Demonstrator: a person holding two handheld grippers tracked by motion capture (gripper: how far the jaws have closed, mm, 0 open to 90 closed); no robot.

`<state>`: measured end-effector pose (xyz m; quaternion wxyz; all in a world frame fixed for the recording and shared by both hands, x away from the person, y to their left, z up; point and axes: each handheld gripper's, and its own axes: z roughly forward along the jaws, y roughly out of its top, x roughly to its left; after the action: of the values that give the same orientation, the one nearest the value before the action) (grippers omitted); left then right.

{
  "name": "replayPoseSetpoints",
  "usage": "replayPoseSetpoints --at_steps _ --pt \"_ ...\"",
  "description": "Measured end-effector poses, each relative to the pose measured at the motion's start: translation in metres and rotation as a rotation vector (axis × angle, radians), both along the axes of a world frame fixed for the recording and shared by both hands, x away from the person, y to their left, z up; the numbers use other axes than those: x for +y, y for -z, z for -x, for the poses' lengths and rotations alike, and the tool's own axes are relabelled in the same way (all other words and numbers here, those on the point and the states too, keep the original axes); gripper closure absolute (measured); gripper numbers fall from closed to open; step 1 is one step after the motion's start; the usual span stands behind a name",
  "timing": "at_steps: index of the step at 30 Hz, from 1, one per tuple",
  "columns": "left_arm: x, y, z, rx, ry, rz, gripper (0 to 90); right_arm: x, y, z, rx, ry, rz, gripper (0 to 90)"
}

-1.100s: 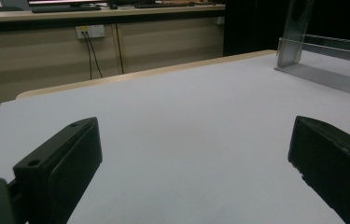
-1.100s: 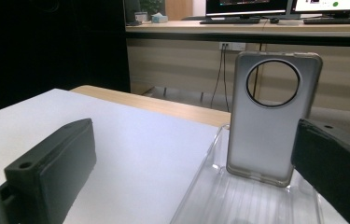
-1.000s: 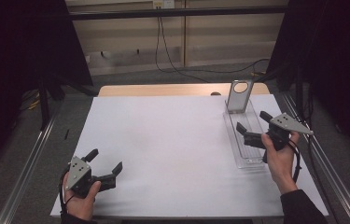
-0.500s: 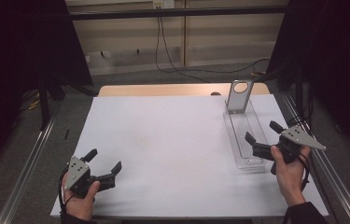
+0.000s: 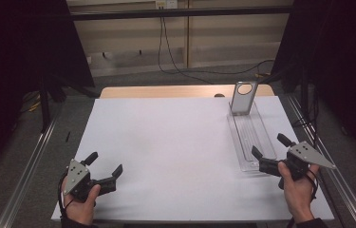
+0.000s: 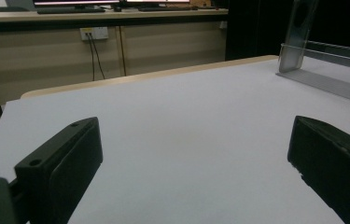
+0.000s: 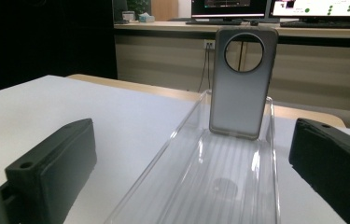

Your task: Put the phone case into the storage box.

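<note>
A grey phone case (image 5: 241, 98) (image 7: 241, 84) with a round camera hole stands upright, leaning at the far end of a long clear plastic tray (image 5: 252, 134) (image 7: 228, 179) on the right side of the white table. My right gripper (image 5: 270, 147) (image 7: 191, 172) is open at the tray's near end, pointing along it, with nothing between its jaws. My left gripper (image 5: 105, 163) (image 6: 196, 168) is open and empty near the table's front left corner. The case (image 6: 300, 28) and tray (image 6: 331, 70) also appear far right in the left gripper view.
The white table top (image 5: 166, 142) ends in a wooden strip (image 5: 166, 91) at the back. Metal rails (image 5: 28, 166) run along both sides. Cables (image 5: 175, 52) hang by the back wall; monitors (image 7: 303, 8) stand on a desk beyond.
My right gripper has drawn back toward the person, from over the tray's middle to its near end. The left gripper has stayed in place.
</note>
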<state>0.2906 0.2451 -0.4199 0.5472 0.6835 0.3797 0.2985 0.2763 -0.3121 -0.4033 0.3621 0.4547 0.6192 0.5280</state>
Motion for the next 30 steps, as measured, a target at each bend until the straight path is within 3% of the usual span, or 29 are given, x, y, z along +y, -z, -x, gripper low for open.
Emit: replayPoseSetpoints --at_steps 11,26,30 --pt "0.003 0.0 0.006 -0.007 -0.013 0.018 3.2 -0.01 0.013 0.019 0.02 0.039 -0.002 0.0" --pt "0.007 0.003 0.01 0.022 -0.03 0.0 3.1 -0.026 0.025 0.041 0.039 0.091 -0.034 0.2" --pt "0.007 0.003 0.01 0.022 -0.035 -0.004 3.1 -0.025 0.029 0.044 0.041 0.098 -0.014 0.2"
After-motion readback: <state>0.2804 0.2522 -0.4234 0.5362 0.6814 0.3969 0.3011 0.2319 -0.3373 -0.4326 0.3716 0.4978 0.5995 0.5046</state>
